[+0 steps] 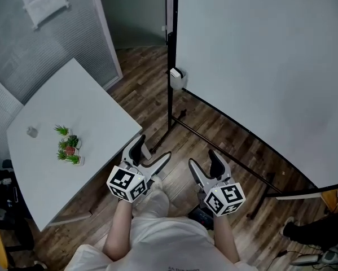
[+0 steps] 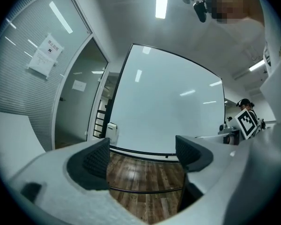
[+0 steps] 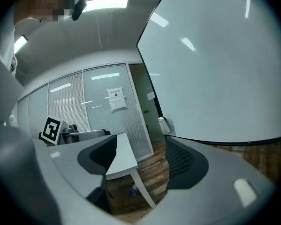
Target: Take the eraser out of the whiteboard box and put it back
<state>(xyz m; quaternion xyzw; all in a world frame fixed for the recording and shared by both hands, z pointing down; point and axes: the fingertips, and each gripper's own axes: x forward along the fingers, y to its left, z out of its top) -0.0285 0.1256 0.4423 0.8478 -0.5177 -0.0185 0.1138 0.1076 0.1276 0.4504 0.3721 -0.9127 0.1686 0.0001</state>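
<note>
Closest in, the left gripper (image 1: 155,147) and the right gripper (image 1: 201,158) are held side by side in front of the person's body, above the wooden floor (image 1: 214,129), both pointing roughly level towards the whiteboard (image 1: 259,66). Each claw stands wide, with only floor and room showing between its dark pads, and neither touches anything. To the left, a white table (image 1: 101,112) carries a cluster of small potted plants (image 1: 69,147). Further ahead, the whiteboard box (image 1: 178,78), a small white holder, hangs at the board's left edge beside the black stand post (image 1: 170,95), well apart from both grippers. The eraser cannot be made out from here. Beyond, a frosted glass partition (image 1: 73,21) bears a paper notice (image 1: 43,1)
</note>
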